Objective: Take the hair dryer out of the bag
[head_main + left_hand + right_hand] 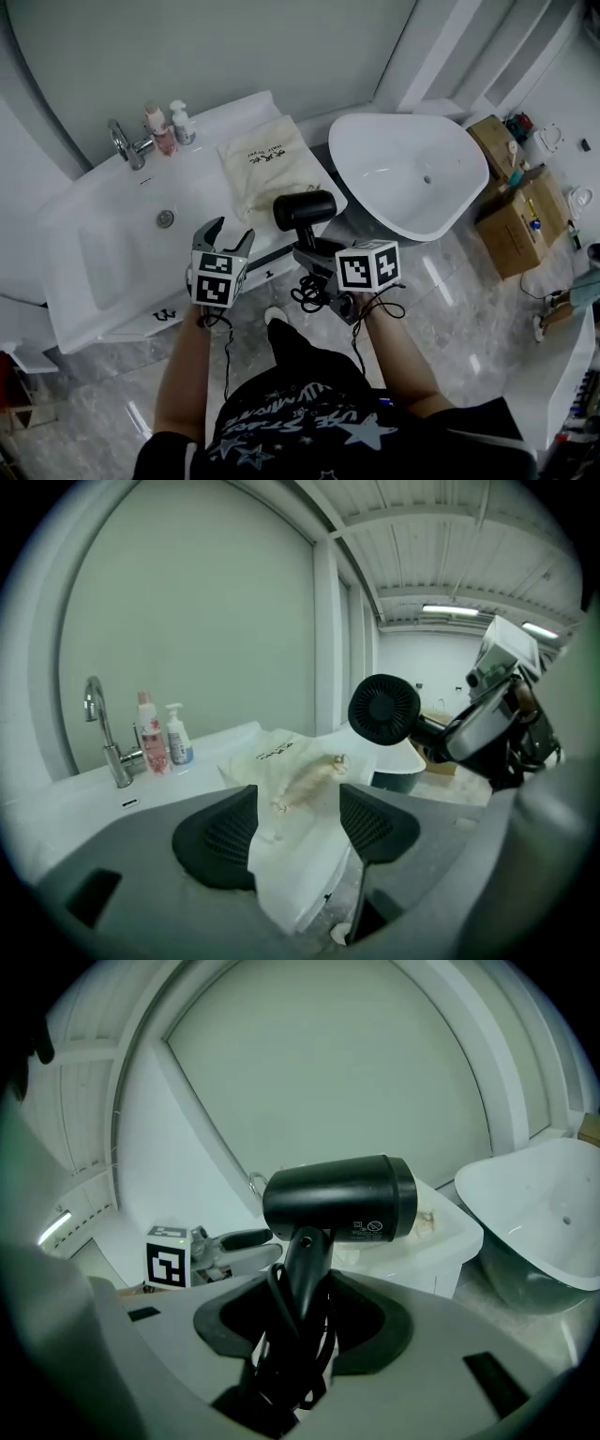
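A black hair dryer (304, 209) is held upright in the air by its handle, with my right gripper (314, 251) shut on it and its coiled cord (309, 293) hanging below. In the right gripper view the hair dryer (339, 1199) stands between the pads. The cream cloth bag (267, 167) lies flat on the white counter, right of the sink. My left gripper (227, 239) hovers open in front of the counter, away from the bag, nothing between its fingers. In the left gripper view the bag (295, 775) lies beyond the open pads and the hair dryer (385, 710) is at right.
A white sink (131, 244) with a chrome tap (125, 143) and two bottles (171, 126) is on the left. A white bathtub (408, 173) stands to the right, with cardboard boxes (511, 211) beyond it. Marble floor lies below.
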The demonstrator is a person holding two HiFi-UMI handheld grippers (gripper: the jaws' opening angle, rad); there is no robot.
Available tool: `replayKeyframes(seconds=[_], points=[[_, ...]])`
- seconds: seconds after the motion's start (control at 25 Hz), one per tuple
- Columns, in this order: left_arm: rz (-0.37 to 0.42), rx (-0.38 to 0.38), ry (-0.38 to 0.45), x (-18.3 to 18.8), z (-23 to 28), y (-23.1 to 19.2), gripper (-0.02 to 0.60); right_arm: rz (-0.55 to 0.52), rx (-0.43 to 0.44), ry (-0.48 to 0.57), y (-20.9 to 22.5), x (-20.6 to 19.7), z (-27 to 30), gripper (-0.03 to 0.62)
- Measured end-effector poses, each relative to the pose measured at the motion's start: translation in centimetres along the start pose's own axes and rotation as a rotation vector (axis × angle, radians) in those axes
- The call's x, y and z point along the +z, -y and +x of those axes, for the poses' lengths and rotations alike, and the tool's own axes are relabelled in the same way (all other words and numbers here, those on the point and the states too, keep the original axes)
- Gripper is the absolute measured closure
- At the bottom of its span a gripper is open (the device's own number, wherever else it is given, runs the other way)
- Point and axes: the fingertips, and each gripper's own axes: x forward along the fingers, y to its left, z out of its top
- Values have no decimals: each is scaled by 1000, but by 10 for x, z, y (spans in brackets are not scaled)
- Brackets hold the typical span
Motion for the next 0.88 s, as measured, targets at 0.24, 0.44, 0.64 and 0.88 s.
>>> replayKeyframes(seconds=[0.24,0.44,0.64,0.88], points=[[-45,19,75,-18,-84,27,304,-38,14,112,-45,-19,-31,414],[-72,18,106,-43,-147,56,313,-20,5,155,-79,-52,-55,414],[-91,-12,126,-55,-197,77,396,31,-11,181,-111,-79,-78,414],[-77,-59,147,-87,-247,124,514,78,-27,214,-143,-139,-116,414]])
